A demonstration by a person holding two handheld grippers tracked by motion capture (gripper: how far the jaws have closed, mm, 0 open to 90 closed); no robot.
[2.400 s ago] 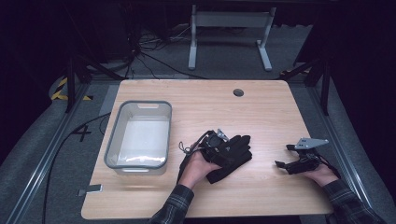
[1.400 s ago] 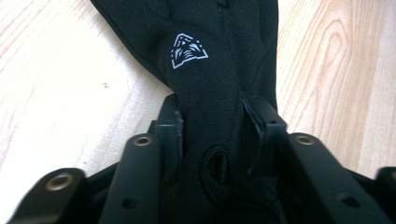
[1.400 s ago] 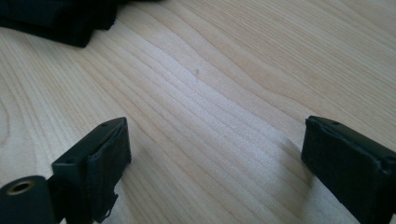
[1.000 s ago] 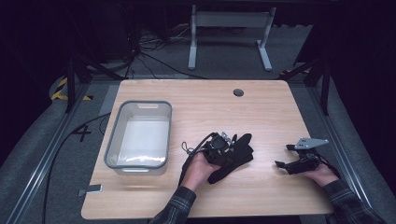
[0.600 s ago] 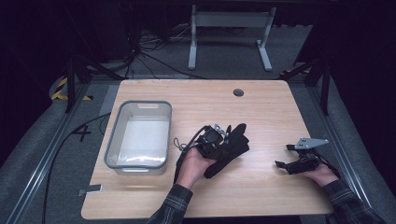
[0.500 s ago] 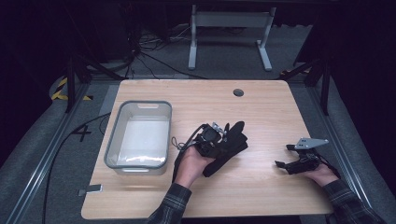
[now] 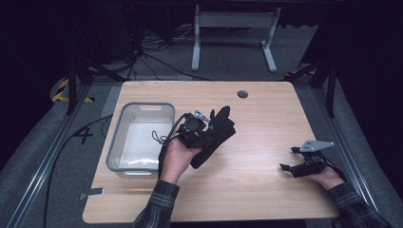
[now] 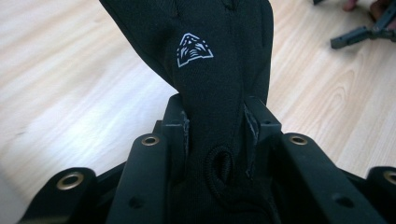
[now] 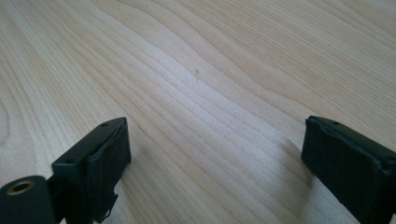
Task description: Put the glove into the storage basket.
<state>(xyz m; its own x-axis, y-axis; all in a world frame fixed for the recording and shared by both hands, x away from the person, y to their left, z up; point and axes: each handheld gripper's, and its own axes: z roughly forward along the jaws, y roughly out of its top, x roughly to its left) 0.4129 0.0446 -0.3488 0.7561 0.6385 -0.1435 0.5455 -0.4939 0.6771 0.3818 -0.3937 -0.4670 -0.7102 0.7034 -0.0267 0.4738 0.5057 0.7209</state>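
A black glove (image 7: 216, 135) with a small white emblem (image 8: 193, 50) hangs off the table in my left gripper (image 7: 202, 130), whose jaws are shut on its cuff end (image 8: 215, 126). Its limp fingers point away from the camera over the wooden table (image 7: 266, 114). The glove is just right of a clear plastic bin (image 7: 139, 137). My right gripper (image 7: 291, 159) rests low on the table at the right, held by a hand, jaws wide open with only bare wood (image 9: 210, 93) between them.
The bin sits at the table's left side and looks empty apart from its pale bottom. A round cable hole (image 7: 243, 94) lies near the far edge. A desk frame (image 7: 233, 28) and cables stand on the floor beyond.
The left hand has lifted the glove off the table and carried it left and away, toward the bin. The right gripper has stayed put.
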